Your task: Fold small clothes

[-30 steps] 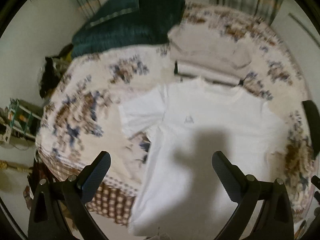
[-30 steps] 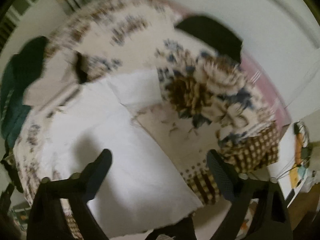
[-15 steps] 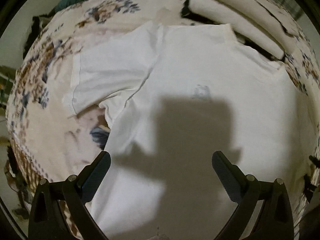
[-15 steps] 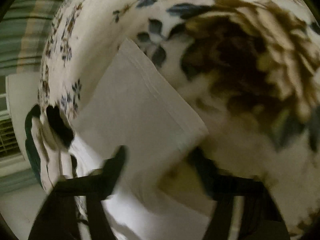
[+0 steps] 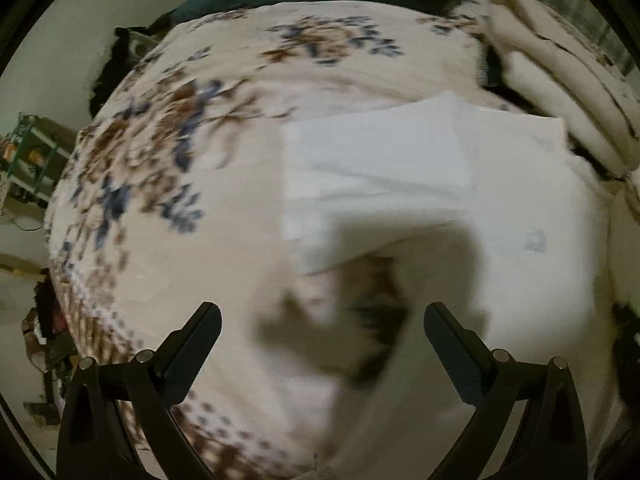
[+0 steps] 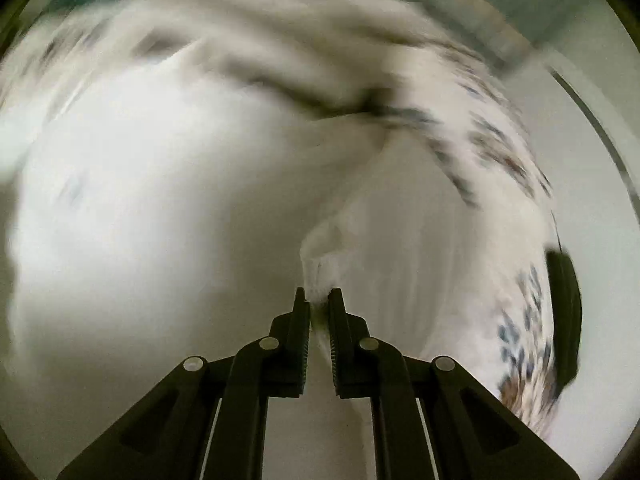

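White t-shirt (image 5: 460, 208) flat on floral bedspread (image 5: 192, 184), one sleeve folded over, left tongs (image 5: 322, 322) spread wide above it, right tongs (image 6: 319, 300) pressed together pinching a bunched shirt edge, folded cream blankets (image 5: 560, 92) near collar.

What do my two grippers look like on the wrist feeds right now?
Both match: the left gripper and right gripper are matte black plastic with two angular fingers on triangular cut-out linkage arms and round silver pivot pins. The right's finger pads show fine ribbing on their inner faces. No cables, markings or sleeves are visible.
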Available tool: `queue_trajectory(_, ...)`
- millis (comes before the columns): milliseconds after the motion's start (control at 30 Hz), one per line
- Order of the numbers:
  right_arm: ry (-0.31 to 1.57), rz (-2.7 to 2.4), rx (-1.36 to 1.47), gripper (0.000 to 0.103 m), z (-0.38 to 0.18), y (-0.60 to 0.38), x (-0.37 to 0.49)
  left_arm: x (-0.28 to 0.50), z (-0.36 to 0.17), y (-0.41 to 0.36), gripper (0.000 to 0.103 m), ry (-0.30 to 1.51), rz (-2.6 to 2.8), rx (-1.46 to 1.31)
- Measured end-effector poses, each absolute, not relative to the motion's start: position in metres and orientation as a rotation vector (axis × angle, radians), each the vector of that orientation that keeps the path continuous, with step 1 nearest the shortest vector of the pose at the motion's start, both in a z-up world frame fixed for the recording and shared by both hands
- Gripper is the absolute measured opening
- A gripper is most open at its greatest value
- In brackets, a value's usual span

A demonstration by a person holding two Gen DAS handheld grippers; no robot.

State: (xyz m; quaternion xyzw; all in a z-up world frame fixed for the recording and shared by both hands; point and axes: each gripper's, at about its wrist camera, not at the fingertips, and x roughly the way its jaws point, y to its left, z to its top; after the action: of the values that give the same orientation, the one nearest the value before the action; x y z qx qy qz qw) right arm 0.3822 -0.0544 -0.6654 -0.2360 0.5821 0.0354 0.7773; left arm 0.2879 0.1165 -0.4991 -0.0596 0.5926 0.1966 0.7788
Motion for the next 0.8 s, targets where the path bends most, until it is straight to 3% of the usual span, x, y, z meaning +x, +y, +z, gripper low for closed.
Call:
queue_trajectory(100,1.361,0.127,-0.420,0.029,-0.671,-0.052,0.375,0.279,-0.505,0.143,0.103,1.301,0.456,-0.144)
queue_trajectory(167,1.378,0.119,-0.314,0.054,-0.658,-0.066,0.372,0.273,-0.507,0.156,0.103,1.309,0.468,-0.164)
queue_trajectory(233,1.365,0.081,-0.230,0.062,-0.641,-0.084,0.376,0.271,-0.510,0.172,0.103,1.308,0.468,-0.216)
queue_trajectory(433,1.397,0.011,-0.152,0.063,-0.649,-0.097,0.417,0.276,-0.525,0.200,0.103,1.283,0.447,-0.431)
queue_trajectory(667,1.402,-0.122,0.005,0.063,-0.661,-0.096,0.407,0.288,-0.585,0.240,0.099,1.126,0.313,-1.258)
queue_trajectory(700,1.416,-0.154,0.042,0.063,-0.665,-0.103,0.405,0.294,-0.588,0.239,0.092,1.116,0.313,-1.274)
queue_trajectory(767,1.433,-0.214,0.121,0.063,-0.670,-0.123,0.402,0.310,-0.583,0.233,0.038,1.085,0.314,-1.203)
queue_trajectory(800,1.435,-0.230,0.135,0.063,-0.670,-0.129,0.402,0.319,-0.578,0.227,0.001,1.094,0.306,-1.137)
